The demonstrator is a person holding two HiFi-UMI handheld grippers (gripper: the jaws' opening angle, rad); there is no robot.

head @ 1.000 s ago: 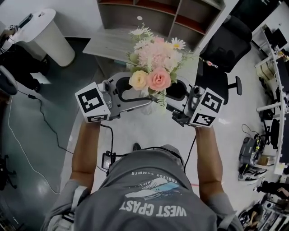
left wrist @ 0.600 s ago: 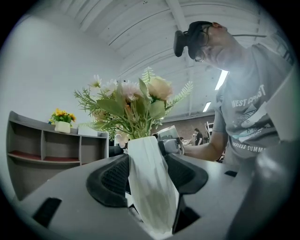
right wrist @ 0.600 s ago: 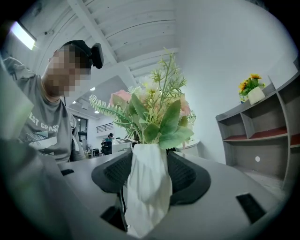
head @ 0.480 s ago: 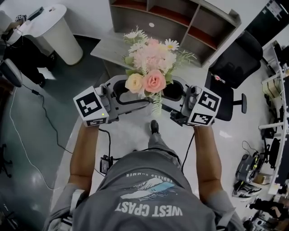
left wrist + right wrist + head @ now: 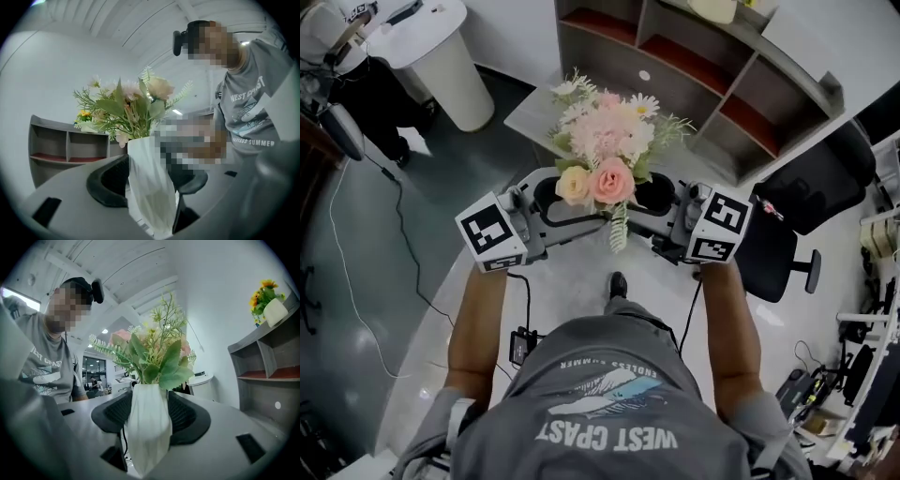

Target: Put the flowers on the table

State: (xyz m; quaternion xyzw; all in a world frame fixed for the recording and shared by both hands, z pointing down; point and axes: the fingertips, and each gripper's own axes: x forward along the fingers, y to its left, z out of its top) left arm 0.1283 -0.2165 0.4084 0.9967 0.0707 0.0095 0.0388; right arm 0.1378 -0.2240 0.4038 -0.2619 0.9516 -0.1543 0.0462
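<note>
Left tool [image 5: 149, 185] and right tool [image 5: 149, 416] clamping flowers [image 5: 605, 141], grey table [image 5: 530, 112] before shelves [image 5: 694, 70]

The flowers [image 5: 605, 155] sit between the left tool [image 5: 567, 197] and right tool [image 5: 654, 194], before the table [image 5: 528, 114] (shelf [image 5: 694, 80] behind it).

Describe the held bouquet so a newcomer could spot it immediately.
Below the grey shelf unit, the left gripper and right gripper meet in front of the person's chest. Their jaws clamp a white vase holding the bouquet: pink and cream roses with white daisies, unlike the small yellow flowers on the shelf.
</note>
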